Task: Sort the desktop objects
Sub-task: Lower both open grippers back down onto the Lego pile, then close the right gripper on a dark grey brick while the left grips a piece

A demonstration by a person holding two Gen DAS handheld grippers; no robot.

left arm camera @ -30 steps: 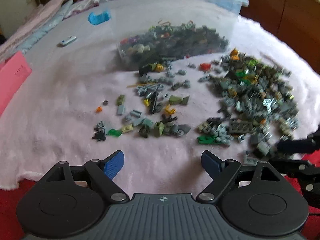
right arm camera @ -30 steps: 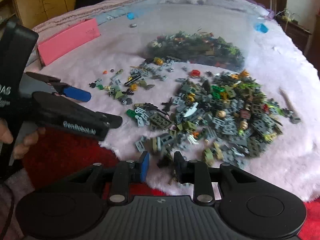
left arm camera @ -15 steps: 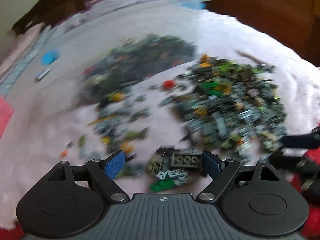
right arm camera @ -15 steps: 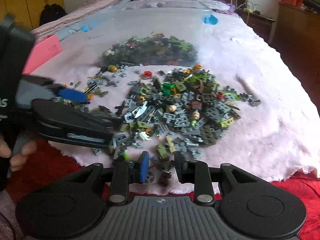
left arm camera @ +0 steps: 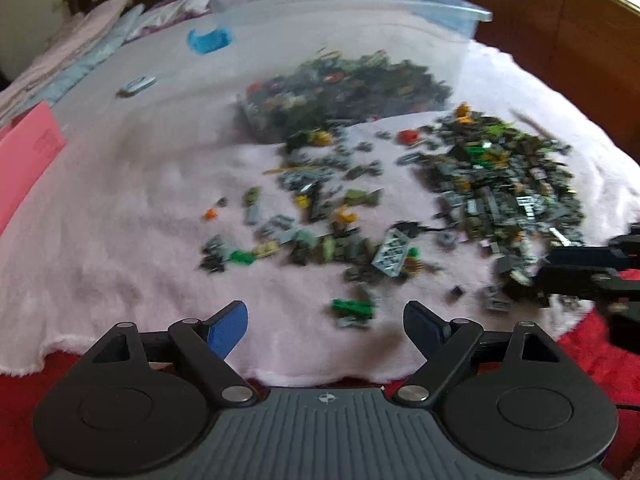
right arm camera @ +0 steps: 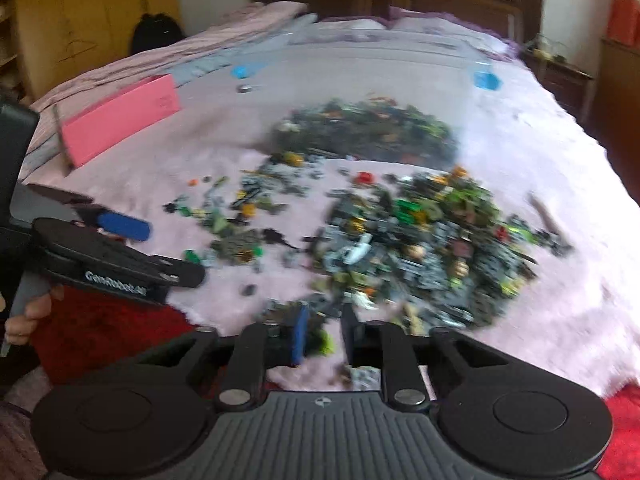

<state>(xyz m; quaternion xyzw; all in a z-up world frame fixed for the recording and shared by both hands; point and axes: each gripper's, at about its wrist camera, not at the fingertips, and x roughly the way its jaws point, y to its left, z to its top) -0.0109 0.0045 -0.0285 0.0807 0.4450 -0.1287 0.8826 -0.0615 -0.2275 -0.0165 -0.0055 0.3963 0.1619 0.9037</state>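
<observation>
Both views motion-blurred. Bed carries a fluffy pale pink blanket [left arm camera: 120, 240] with small plastic building bricks on it.

Left tongs [left arm camera: 326, 322]: blue-padded fingers spread wide, nothing between them, hovering over the blanket's near edge. Just ahead of them lies a flat green brick [left arm camera: 352, 307] among a few grey bits.

Right tongs [right arm camera: 322, 334]: fingers close together with a narrow gap; something green and blurred sits in or behind that gap, and I cannot tell whether it is being pinched. They are at the near edge of the blanket, at the near fringe of the main pile.

Bricks:
- big dense pile of grey, dark and green bricks [right arm camera: 432, 240] on the right half of the blanket
- loose scatter of grey, green and yellow bricks [left arm camera: 304, 220] mid-blanket, left of the pile
- single red brick [left arm camera: 408, 136] between the pile and the bin
- small orange piece [left arm camera: 209, 213] at the scatter's left fringe

Clear plastic storage bin with blue latches [left arm camera: 400, 12] sits at the far side of the blanket, a heap of dark mixed bricks [left arm camera: 344, 88] showing through its wall.

Flat pink box [right arm camera: 120, 120] lies toward the left edge of the bed.

The person's hand [right arm camera: 28, 312] grips the left device's handle at the left edge of the right wrist view.
</observation>
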